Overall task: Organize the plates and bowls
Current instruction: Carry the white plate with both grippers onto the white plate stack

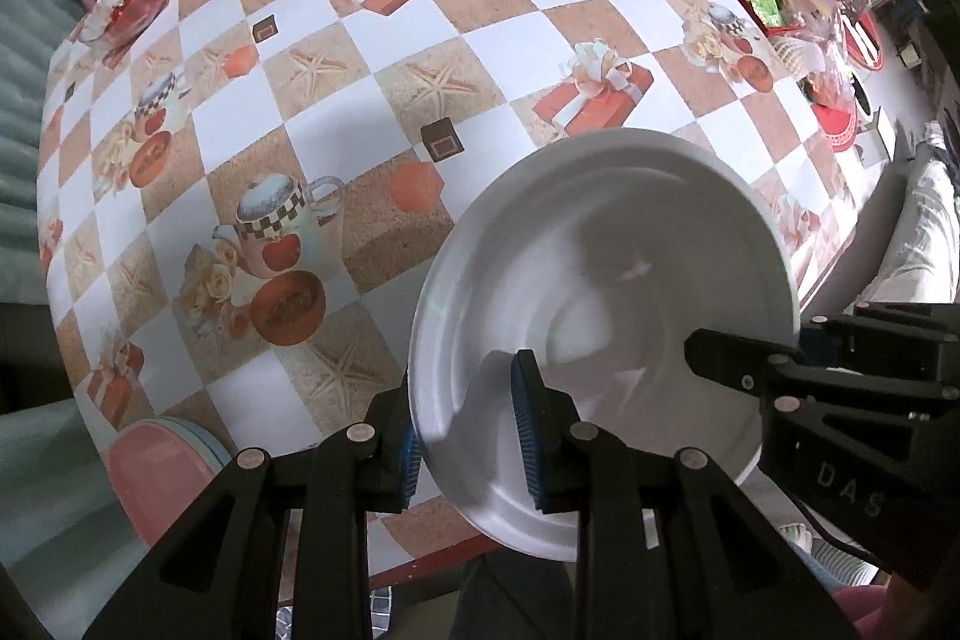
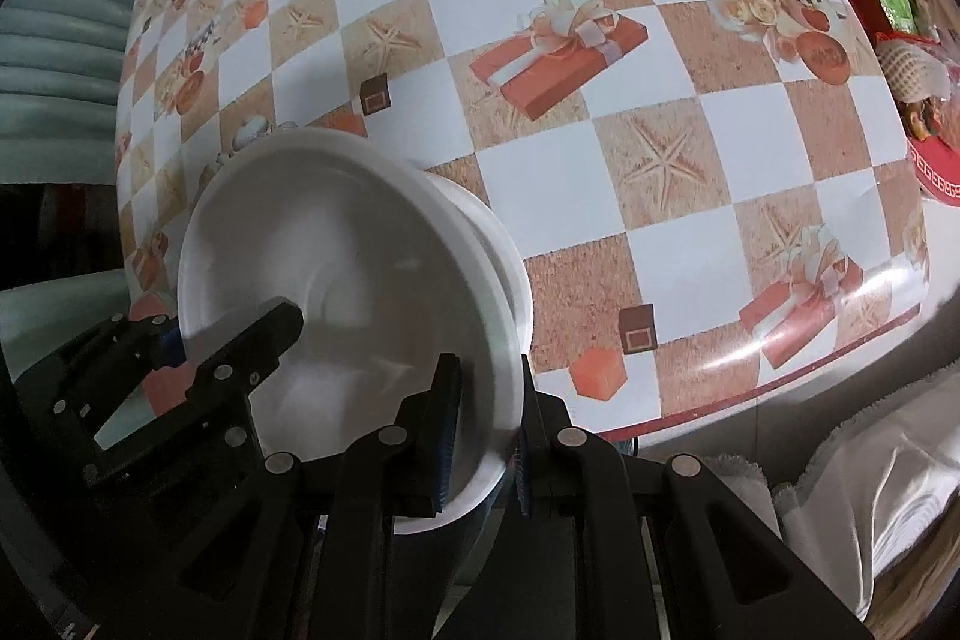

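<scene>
The left claw sits at the bottom of the left wrist view. Its two blue pads are nearly closed on the rim of a white plate, one pad on each side. The right claw does the same at the bottom of the right wrist view, pinching the other edge of the plate.

So both claws hold one plate, tilted, above the near edge of the bench. In the right wrist view a second white rim shows just behind it; I cannot tell if that is another plate or a bowl.

At the lower left of the left view lies a pink plate stack. Far off, at the upper left, sits a glass bowl.

I think the job is only partly done: this plate has no resting place yet, and the glass bowl sits alone.
</scene>
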The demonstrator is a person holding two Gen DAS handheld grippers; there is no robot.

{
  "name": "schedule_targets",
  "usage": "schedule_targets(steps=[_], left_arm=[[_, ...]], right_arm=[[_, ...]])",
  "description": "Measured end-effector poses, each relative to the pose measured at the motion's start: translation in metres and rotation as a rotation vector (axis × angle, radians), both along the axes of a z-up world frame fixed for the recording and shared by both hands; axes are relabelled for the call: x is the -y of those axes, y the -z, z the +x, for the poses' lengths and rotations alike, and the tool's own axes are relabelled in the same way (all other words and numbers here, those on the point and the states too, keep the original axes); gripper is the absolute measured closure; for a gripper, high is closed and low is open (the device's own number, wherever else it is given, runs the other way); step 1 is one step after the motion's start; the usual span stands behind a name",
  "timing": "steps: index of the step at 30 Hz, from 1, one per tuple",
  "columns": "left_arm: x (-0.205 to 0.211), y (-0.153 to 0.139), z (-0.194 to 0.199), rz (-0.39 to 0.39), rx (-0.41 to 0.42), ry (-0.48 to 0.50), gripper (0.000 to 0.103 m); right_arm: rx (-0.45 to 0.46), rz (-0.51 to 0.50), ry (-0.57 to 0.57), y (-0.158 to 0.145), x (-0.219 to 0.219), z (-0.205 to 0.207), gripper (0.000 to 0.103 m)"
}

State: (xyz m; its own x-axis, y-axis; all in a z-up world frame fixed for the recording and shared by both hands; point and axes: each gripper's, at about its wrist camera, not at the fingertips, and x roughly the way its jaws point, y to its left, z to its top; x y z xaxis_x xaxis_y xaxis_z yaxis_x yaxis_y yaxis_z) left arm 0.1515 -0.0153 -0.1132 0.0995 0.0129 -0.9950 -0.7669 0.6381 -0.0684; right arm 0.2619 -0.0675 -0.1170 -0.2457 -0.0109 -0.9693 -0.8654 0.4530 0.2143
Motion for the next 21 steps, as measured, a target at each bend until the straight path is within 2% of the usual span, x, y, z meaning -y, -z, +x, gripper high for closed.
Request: schedule_targets(steps=[21], left_arm=[[0.006, 0.008, -0.0009, -0.013, -0.022, 0.013, 0.074]], right_arm=[[-0.008, -0.025, 0.008, 0.0087, 0.0046, -0.0037, 0.085]])
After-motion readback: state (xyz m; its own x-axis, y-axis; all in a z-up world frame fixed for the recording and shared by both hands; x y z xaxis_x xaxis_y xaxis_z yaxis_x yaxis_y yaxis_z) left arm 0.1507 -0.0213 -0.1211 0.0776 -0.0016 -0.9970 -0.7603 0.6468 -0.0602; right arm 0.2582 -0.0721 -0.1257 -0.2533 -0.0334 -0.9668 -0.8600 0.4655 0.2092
